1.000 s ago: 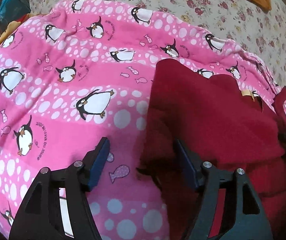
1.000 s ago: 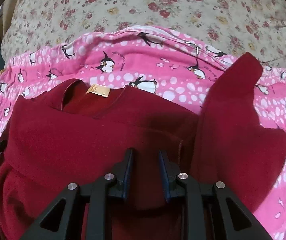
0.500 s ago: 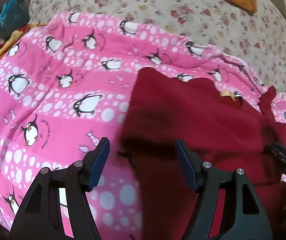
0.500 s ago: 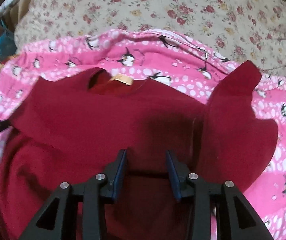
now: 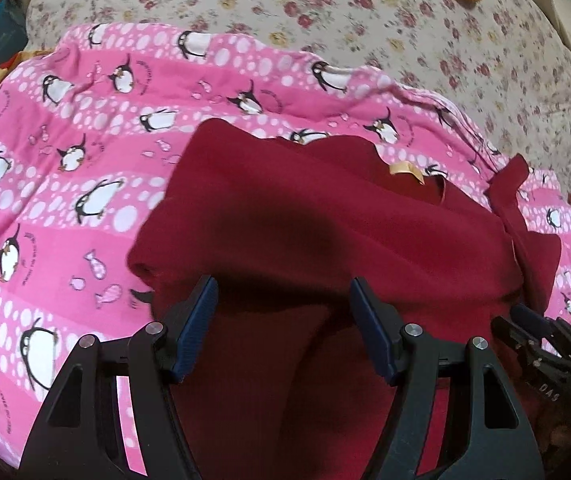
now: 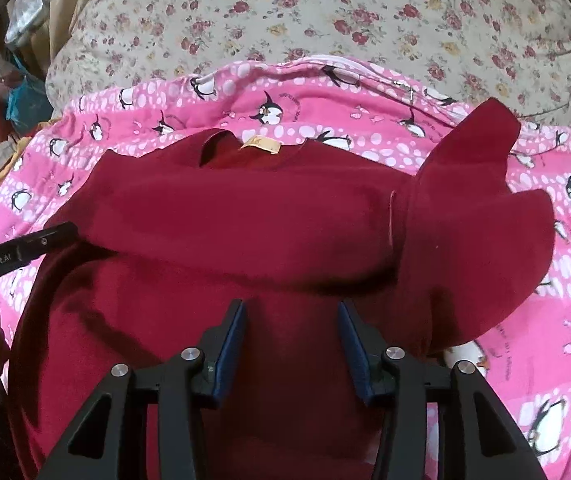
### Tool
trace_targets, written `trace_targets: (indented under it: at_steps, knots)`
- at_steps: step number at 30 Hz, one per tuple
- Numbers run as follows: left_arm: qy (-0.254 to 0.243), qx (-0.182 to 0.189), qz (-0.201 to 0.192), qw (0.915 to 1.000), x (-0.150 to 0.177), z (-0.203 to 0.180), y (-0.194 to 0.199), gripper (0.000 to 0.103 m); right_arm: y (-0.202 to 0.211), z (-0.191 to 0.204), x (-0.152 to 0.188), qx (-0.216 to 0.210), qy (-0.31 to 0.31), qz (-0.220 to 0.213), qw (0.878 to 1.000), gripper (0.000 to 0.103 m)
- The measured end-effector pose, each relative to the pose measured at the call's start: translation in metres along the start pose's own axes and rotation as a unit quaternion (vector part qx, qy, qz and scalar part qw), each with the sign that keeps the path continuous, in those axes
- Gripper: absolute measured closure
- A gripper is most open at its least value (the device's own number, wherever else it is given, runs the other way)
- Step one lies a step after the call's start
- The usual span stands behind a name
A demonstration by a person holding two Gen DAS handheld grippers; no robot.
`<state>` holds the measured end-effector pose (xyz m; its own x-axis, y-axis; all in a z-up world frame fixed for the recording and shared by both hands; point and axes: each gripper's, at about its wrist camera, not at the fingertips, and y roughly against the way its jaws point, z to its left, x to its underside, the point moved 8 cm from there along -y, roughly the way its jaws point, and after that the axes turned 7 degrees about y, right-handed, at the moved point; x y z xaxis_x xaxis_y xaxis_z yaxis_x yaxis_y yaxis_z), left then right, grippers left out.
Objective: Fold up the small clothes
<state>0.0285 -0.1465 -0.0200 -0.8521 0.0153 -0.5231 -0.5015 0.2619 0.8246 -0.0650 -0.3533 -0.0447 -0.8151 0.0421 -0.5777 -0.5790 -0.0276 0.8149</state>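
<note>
Jaws of each hand-held gripper, left [image 5: 283, 332] and right [image 6: 291, 344], gape empty, seemingly above red shirt [image 6: 245, 220].

Matt, fuzzy dark-red fleece top [image 6: 245, 216] on smooth printed pink cotton blanket [image 5: 65, 208]; floral woven bedspread [image 6: 285, 12] beyond

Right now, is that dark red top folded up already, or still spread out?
Partly folded. The red top has a band doubled across its body below the collar label, but one sleeve still sticks out over the penguin blanket.

A red top [image 6: 245, 216] is lying on the penguin blanket [image 6: 365, 120]. The right claw [image 6: 291, 320] is hovering spread above it, gripping nothing.
</note>
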Motion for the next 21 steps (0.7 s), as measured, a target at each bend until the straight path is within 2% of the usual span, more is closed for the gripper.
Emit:
trace_targets:
  at_steps: [3, 5, 7, 9, 13, 16, 18, 21]
  knots:
    - [-0.004, 0.011, -0.002, 0.9999, 0.000, -0.008, -0.003, 0.035, -0.003, 0.001, 0.003, -0.003, 0.000, -0.008, 1.000, 0.055]
    - [-0.011, 0.006, -0.002, 0.9999, 0.000, -0.012, -0.010, 0.035, 0.000, 0.002, 0.002, -0.011, 0.003, -0.014, 1.000, 0.053]
    - [-0.012, -0.001, -0.001, 0.9999, 0.000, -0.013, -0.016, 0.034, 0.005, 0.001, -0.001, -0.040, -0.013, -0.025, 0.999, 0.050]
    - [-0.009, 0.000, -0.003, 1.0000, 0.002, -0.013, -0.021, 0.027, 0.007, -0.005, -0.004, -0.056, -0.035, -0.028, 0.997, 0.050]
    - [-0.008, -0.007, -0.013, 0.9999, 0.007, -0.014, -0.027, 0.024, 0.002, -0.017, -0.004, -0.050, -0.058, -0.030, 0.997, 0.050]
    - [-0.023, -0.010, -0.021, 0.9995, 0.008, -0.016, -0.026, 0.024, 0.000, -0.015, -0.004, -0.044, -0.051, -0.034, 0.997, 0.050]
    - [-0.021, -0.005, -0.022, 0.9995, 0.008, -0.016, -0.026, 0.023, 0.001, -0.012, -0.006, -0.035, -0.041, -0.035, 0.998, 0.050]
    - [-0.016, 0.006, -0.029, 0.9994, 0.009, -0.015, -0.026, 0.021, 0.006, -0.011, -0.009, -0.046, -0.049, -0.042, 0.997, 0.050]
